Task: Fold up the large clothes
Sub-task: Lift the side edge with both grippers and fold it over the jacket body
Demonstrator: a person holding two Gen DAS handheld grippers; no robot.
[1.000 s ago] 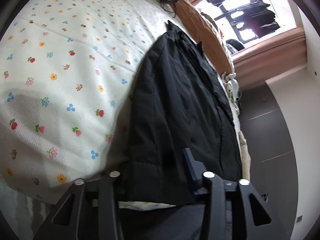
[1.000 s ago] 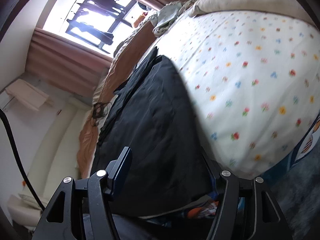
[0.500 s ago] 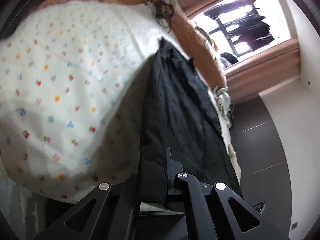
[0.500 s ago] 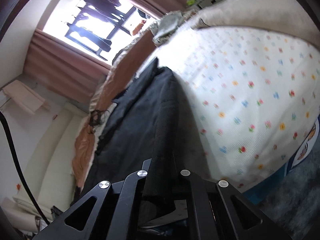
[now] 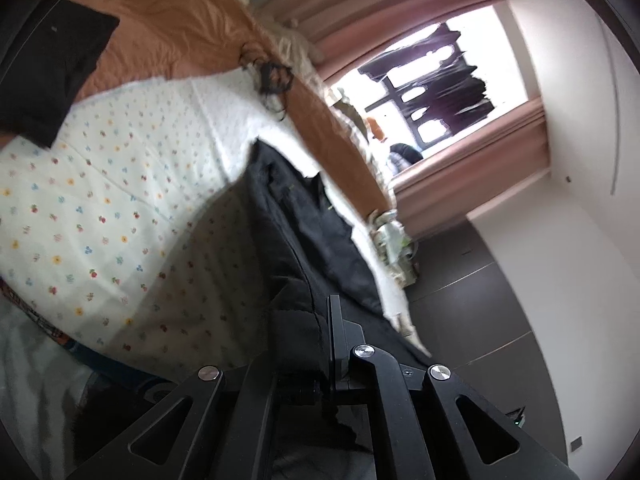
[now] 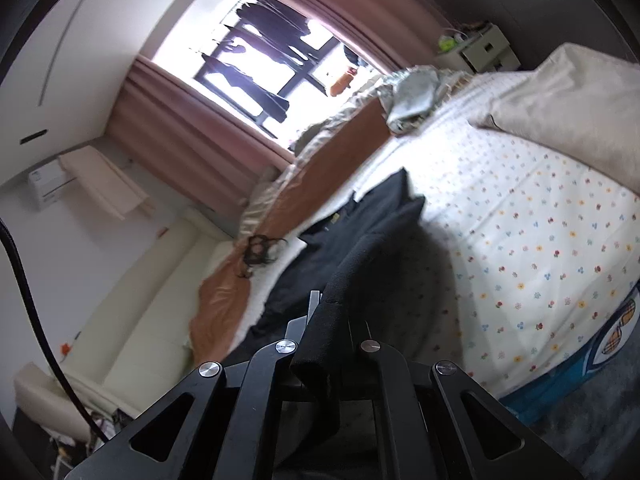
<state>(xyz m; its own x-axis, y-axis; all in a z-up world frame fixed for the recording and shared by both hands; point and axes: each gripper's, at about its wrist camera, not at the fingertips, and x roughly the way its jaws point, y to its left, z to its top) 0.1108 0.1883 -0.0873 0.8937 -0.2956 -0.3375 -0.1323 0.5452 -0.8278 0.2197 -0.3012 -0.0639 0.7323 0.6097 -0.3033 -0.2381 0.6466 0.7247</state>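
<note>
we hold two grippers over a bed (image 5: pixel 100 208).

item: left gripper (image 5: pixel 316 332), pressed together, pinching a near edge of the black garment (image 5: pixel 304 232); cloth bunches between its fingers and hangs below them.

item: right gripper (image 6: pixel 332 320), likewise pinching the garment (image 6: pixel 360 248); a fold of black cloth drapes down between its two arms.

item: garment, black, large, raised at the near end by both grippers, its far end lying on the bed near the orange blanket (image 5: pixel 176 36). the raised part casts a shadow on the sheet beside it.

item: bed sheet, white with small coloured flowers, under the garment. a blue patterned layer (image 6: pixel 592 364) shows below the sheet at the bed's edge.

item: orange blanket (image 6: pixel 320 188), along the bed's far side, with a dark tangle of cord (image 6: pixel 260 250) lying on it.

item: pillow (image 6: pixel 568 100), beige, at one end of the bed in the right view; a crumpled pale cloth (image 6: pixel 416 96) beside it.

item: window (image 6: pixel 260 60) with pink curtains (image 6: pixel 192 140); dark clothes hang outside it.

item: small white cabinet (image 6: pixel 480 50) beyond the bed; its contents are too small to tell.

item: black cable (image 6: pixel 24 300) along the left edge of the right view.

item: dark cloth (image 5: pixel 44 80) at the upper left of the left view, blurred.

we read no writing or labels anywhere.
</note>
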